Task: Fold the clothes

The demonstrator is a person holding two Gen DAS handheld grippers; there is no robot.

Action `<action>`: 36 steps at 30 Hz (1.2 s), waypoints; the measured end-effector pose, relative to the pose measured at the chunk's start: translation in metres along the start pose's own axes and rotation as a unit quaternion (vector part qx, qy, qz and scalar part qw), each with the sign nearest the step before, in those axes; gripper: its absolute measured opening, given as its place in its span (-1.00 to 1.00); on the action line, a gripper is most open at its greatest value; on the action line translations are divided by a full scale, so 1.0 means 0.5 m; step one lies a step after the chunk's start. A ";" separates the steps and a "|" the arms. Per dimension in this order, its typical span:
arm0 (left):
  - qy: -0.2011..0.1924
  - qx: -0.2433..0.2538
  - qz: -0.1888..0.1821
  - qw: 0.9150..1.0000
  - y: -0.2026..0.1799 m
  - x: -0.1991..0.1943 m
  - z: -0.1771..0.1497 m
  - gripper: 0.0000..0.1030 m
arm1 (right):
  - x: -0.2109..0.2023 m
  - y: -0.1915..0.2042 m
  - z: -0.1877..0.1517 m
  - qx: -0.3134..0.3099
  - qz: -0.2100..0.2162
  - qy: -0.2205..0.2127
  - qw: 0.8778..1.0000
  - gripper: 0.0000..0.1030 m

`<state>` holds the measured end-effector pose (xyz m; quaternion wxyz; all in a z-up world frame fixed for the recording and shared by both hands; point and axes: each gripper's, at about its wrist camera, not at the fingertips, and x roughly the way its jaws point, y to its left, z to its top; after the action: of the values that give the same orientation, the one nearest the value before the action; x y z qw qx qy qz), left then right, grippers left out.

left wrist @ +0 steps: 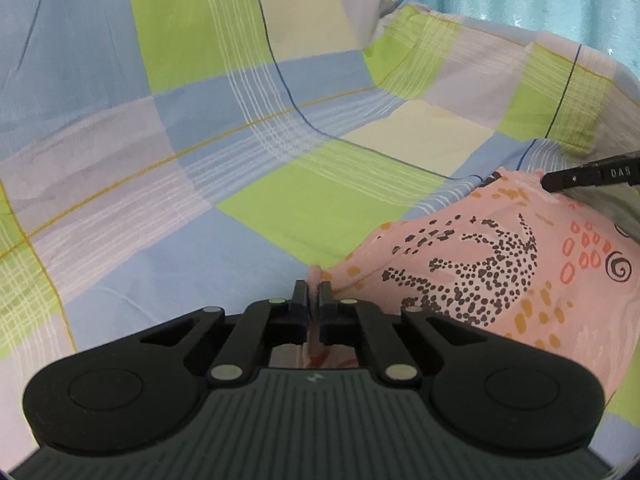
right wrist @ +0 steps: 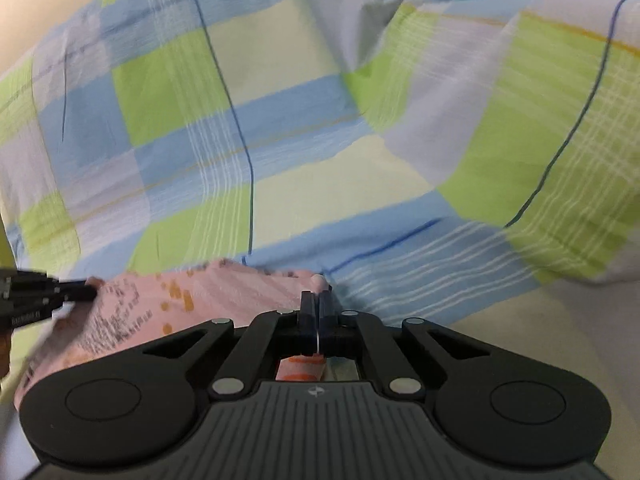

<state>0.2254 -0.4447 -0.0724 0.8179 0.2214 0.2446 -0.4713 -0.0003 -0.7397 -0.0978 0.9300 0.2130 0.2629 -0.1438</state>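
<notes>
We're gripping the pink patterned garment (left wrist: 480, 264) with both the left hand-held gripper (left wrist: 314, 294) and right hand-held gripper (right wrist: 316, 300) clamped on its edge, holding it over the checked bedsheet (left wrist: 240, 120), with folding looking barely begun.

Ahead of both grippers the checked sheet (left wrist: 248, 128) lies open and flat, with nothing standing on it. To the right it heaps into a raised fold (right wrist: 540, 128) that blocks the way. The pink cloth (left wrist: 480, 264) fills the room between the left gripper (left wrist: 314, 288) and right gripper (right wrist: 317, 296).
</notes>
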 end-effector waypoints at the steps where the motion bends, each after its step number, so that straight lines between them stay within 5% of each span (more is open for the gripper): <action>1: -0.009 0.004 0.002 1.000 -0.002 -0.008 0.000 -0.97 | -0.012 0.002 0.004 -0.004 -0.002 -0.010 1.000 -1.00; 6: -0.047 -0.015 0.005 0.999 0.017 -0.051 0.000 -0.97 | -0.047 0.027 0.032 -0.035 -0.007 -0.067 0.997 -1.00; 14: 0.019 -0.039 0.007 0.999 0.034 0.028 -0.012 -0.96 | 0.037 -0.004 0.023 -0.025 -0.025 0.004 0.999 -0.95; 20: 0.019 -0.024 0.027 0.999 0.040 0.002 -0.011 -0.80 | -0.015 -0.006 0.028 -0.052 -0.069 -0.031 0.996 -0.76; 24: 0.001 -0.008 0.061 0.998 0.028 -0.050 -0.006 -0.81 | -0.040 0.060 0.020 -0.088 -0.021 -0.052 0.995 -0.75; 27: -0.014 -0.017 0.026 0.999 -0.005 -0.072 0.011 -0.80 | -0.008 0.131 0.009 -0.133 0.036 -0.029 0.990 -0.73; 30: -0.011 -0.001 -0.022 1.000 -0.061 -0.044 0.027 -0.78 | 0.028 0.186 -0.005 -0.194 0.052 -0.001 0.980 -0.73; 34: 0.014 0.021 -0.039 0.999 -0.093 0.014 0.018 -0.73 | 0.056 0.195 -0.022 -0.235 0.024 0.014 0.972 -0.74; 36: 0.010 0.014 -0.033 0.999 -0.084 0.021 0.008 -0.46 | 0.049 0.168 -0.022 -0.223 0.004 0.011 0.975 -0.75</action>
<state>0.1938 -0.4734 -0.0813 0.7961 0.2294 0.2531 -0.4995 0.0470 -0.6654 -0.0929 0.9515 0.0032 0.2981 -0.0756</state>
